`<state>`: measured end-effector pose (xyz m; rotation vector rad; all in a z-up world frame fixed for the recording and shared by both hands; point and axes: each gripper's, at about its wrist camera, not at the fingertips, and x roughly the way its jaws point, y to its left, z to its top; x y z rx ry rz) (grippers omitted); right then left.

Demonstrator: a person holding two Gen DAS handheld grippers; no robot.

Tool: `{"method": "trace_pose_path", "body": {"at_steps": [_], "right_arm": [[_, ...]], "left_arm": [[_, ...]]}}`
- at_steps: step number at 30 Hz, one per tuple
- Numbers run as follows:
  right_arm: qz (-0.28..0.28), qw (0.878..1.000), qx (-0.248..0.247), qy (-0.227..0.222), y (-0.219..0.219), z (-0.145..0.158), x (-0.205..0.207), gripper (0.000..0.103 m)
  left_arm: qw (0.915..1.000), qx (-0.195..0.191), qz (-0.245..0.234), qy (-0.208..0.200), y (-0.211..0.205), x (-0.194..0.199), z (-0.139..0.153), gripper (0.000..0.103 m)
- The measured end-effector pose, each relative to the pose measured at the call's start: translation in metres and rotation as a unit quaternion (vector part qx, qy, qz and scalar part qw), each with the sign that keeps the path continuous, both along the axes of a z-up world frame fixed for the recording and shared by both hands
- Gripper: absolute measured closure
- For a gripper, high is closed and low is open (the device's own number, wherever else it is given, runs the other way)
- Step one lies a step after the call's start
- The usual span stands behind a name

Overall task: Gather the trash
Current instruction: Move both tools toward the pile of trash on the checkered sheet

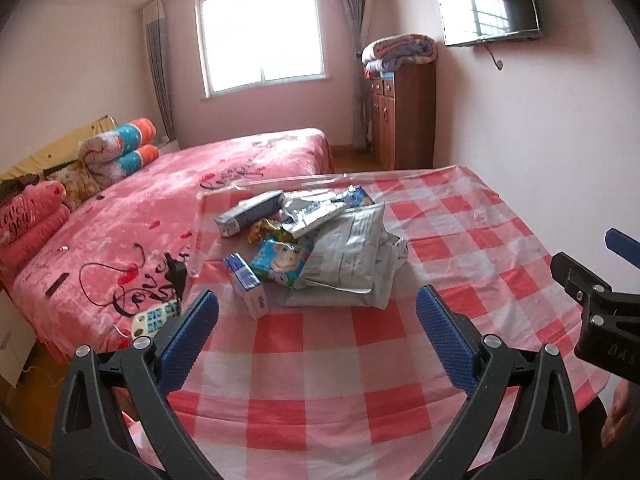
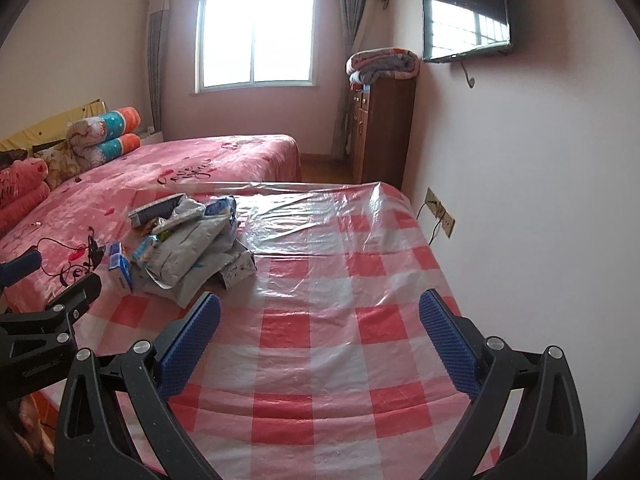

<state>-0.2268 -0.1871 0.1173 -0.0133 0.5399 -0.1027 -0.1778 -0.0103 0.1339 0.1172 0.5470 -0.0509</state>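
A pile of trash sits on the red-and-white checked table: a grey plastic mailer bag, a small blue-and-white box, a blue carton with a cartoon animal, a grey carton and a gold wrapper. My left gripper is open and empty, just in front of the pile. My right gripper is open and empty over the table, to the right of the pile. Each gripper shows at the edge of the other's view.
A bed with a pink cover lies left of the table, with a remote and a black charger on it. A wooden cabinet stands at the far wall. A wall socket is to the right.
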Motion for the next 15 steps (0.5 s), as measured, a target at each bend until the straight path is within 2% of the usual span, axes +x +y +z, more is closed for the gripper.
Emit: {"method": "trace_pose_path", "body": {"at_steps": [4, 15], "right_arm": [[0.001, 1.000, -0.003, -0.010, 0.001, 0.008, -0.010, 0.005], [0.001, 1.000, -0.009, -0.020, 0.005, 0.017, -0.025, 0.005]], "left_arm": [[0.9999, -0.003, -0.001, -0.016, 0.005, -0.011, 0.008, 0.004], [0.9996, -0.011, -0.008, -0.025, 0.009, -0.027, 0.012, 0.004]]}}
